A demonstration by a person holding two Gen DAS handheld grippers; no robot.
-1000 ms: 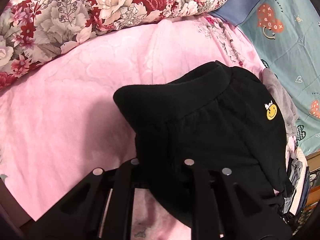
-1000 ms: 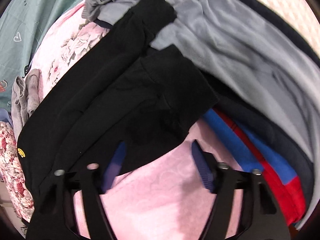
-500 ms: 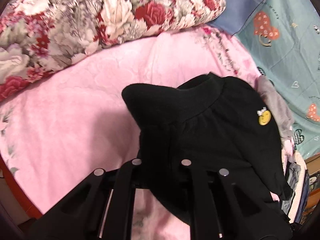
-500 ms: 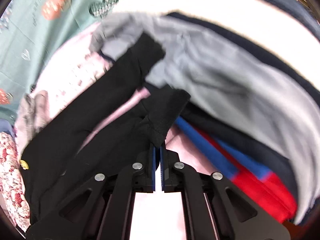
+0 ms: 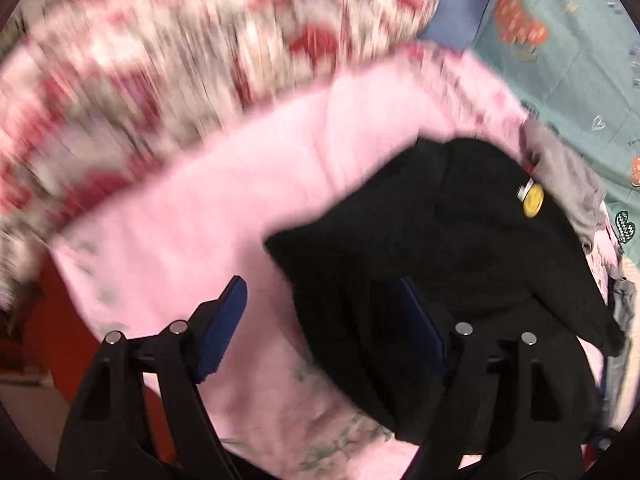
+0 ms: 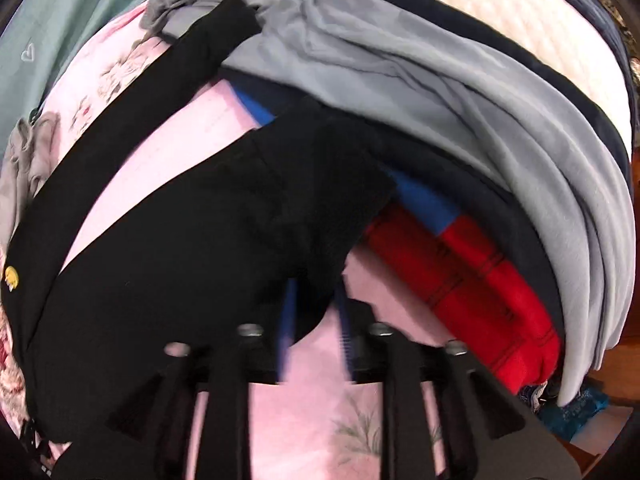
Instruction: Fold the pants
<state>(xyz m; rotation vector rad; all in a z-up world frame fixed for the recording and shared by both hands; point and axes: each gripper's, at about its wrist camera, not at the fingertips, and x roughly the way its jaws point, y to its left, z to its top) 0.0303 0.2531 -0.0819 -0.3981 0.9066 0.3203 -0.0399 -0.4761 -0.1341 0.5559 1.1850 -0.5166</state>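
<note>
The black pants (image 5: 460,248) lie on the pink bed cover (image 5: 208,216). The left gripper (image 5: 324,324) has just opened wide and let go. The right gripper (image 6: 312,312), jaws just parting, straddles a leg edge unpressed. Regrip squarely at the hems and fold toward the free pink space at left; the clothes pile (image 6: 460,92) crowds the right.

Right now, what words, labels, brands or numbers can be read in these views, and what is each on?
No readable words in either view.
Black pants: a yellow smiley patch, a picture with no lettering.
Teal sheet: small print beside its cartoon figures, too blurred to read.
Red and blue cloth: stripes only, no text.
</note>
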